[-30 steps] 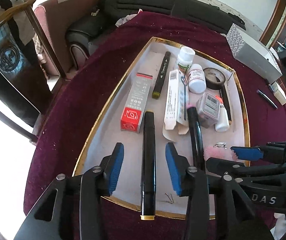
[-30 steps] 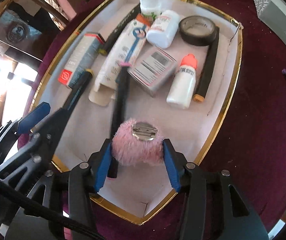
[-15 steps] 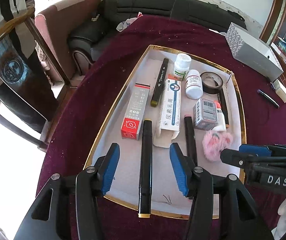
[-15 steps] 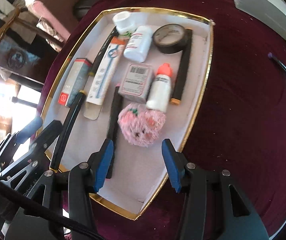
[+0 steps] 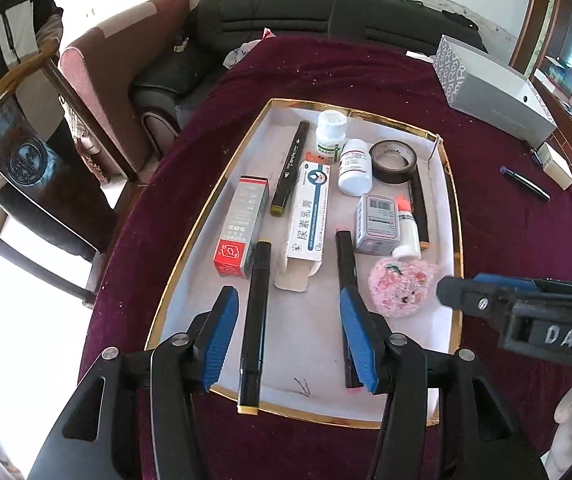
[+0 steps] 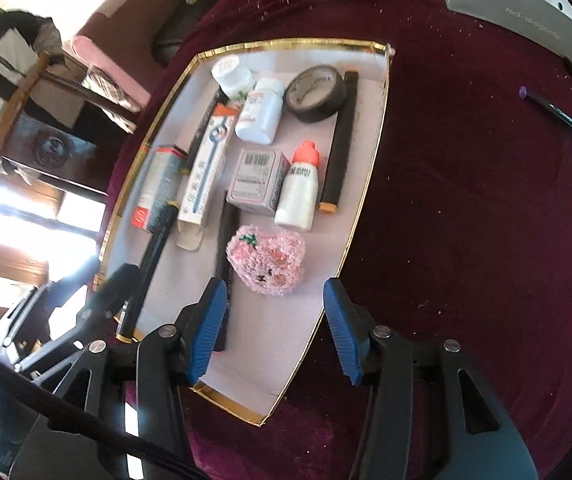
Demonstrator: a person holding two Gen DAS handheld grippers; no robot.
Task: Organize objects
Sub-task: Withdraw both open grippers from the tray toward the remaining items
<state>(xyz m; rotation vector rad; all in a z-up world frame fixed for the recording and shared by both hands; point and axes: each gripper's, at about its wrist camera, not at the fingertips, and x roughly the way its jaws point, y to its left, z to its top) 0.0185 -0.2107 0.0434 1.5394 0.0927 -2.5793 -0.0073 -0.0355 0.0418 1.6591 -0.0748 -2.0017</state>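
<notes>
In the left wrist view the left gripper (image 5: pixel 289 336), freshly parted, is hanging released over the black marker (image 5: pixel 254 320) lying inside the gold-rimmed tray (image 5: pixel 190 240), while in the right wrist view the right gripper (image 6: pixel 274 328) is gaping empty just short of the pink plush (image 6: pixel 268 260), seemingly resting in that tray (image 6: pixel 369 168).

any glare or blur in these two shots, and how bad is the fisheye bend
Left wrist view: sharp, with blown-out white at the lower left; the tray rim bows outward. Right wrist view: softer, smeared toward the left edge, window glare at left; the tray leans and tapers.
</notes>
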